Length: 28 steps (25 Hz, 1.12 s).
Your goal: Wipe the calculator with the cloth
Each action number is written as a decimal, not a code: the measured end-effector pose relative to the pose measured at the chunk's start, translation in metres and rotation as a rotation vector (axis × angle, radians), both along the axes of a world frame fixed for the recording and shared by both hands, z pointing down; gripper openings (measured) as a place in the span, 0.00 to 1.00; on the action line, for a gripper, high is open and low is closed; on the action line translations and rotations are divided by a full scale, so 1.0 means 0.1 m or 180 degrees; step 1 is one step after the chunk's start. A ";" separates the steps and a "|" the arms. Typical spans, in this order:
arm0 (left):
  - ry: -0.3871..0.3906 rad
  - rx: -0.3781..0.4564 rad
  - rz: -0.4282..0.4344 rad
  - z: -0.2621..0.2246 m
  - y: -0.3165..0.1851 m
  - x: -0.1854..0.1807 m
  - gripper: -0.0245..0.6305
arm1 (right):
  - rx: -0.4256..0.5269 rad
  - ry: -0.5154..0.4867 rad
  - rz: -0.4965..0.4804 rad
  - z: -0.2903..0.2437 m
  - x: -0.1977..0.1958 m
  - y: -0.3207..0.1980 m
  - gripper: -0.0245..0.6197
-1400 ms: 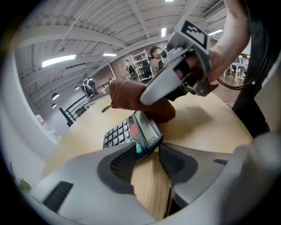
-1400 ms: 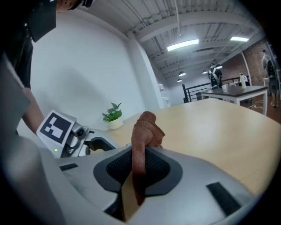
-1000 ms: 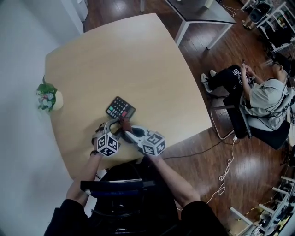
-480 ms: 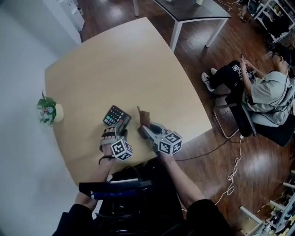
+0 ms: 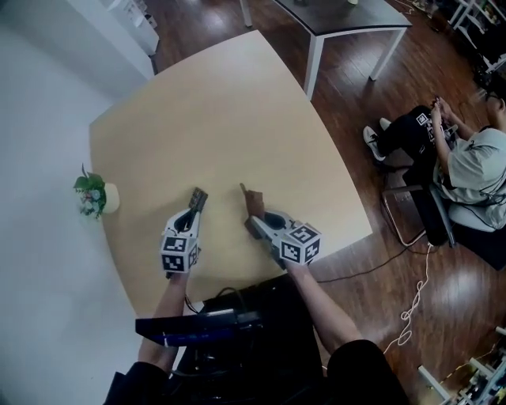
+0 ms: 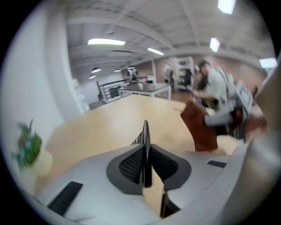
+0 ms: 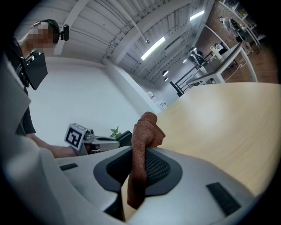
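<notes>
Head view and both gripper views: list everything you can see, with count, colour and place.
table: one, light wood, centre.
calculator: one, dark, held edge-on in the left gripper.
cloth: one, brown, in the right gripper.
potted plant: one, green in a cream pot, table's left edge.
second table: one, dark top, white legs, beyond.
seated person: one, grey top, right edge.
left gripper: one, white; jaws have just closed onto the calculator.
right gripper: one, white, shut on the cloth.

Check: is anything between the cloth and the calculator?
Nothing visible. The left gripper, jaws just closed further, grips the calculator on edge; the right gripper holds the cloth beside it, only bare table between.
</notes>
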<state>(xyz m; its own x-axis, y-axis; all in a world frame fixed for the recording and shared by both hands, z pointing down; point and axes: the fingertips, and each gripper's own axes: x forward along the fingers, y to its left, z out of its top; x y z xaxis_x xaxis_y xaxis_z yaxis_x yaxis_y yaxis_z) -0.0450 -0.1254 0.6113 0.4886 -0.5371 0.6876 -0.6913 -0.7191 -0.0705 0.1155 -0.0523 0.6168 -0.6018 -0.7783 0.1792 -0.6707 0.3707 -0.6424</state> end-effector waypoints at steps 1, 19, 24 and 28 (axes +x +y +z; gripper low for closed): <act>0.0591 -0.0250 -0.0366 -0.12 -0.14 -0.10 0.11 | -0.0003 -0.0013 -0.0026 -0.01 0.03 -0.03 0.14; 0.5236 -0.0746 -0.0806 -1.83 0.13 -0.50 0.11 | 0.0461 -0.0459 -0.1572 -2.06 -1.42 -0.68 0.14; 0.5461 -0.0742 -0.0668 -1.95 0.27 -0.70 0.12 | 0.0271 0.0064 -0.1184 -1.81 -1.19 -0.69 0.15; 0.5647 -0.0836 -0.0645 -1.92 0.35 -0.98 0.11 | 0.0143 0.0450 -0.0718 -1.71 -1.00 -0.63 0.14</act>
<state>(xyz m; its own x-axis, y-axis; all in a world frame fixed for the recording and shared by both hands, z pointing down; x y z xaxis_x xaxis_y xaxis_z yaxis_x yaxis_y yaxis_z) -0.1429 -0.0905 0.4197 0.6068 -0.6503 -0.4570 0.1217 -0.4922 0.8619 0.0153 -0.1155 0.4455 -0.7324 -0.6363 0.2422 -0.6498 0.5471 -0.5277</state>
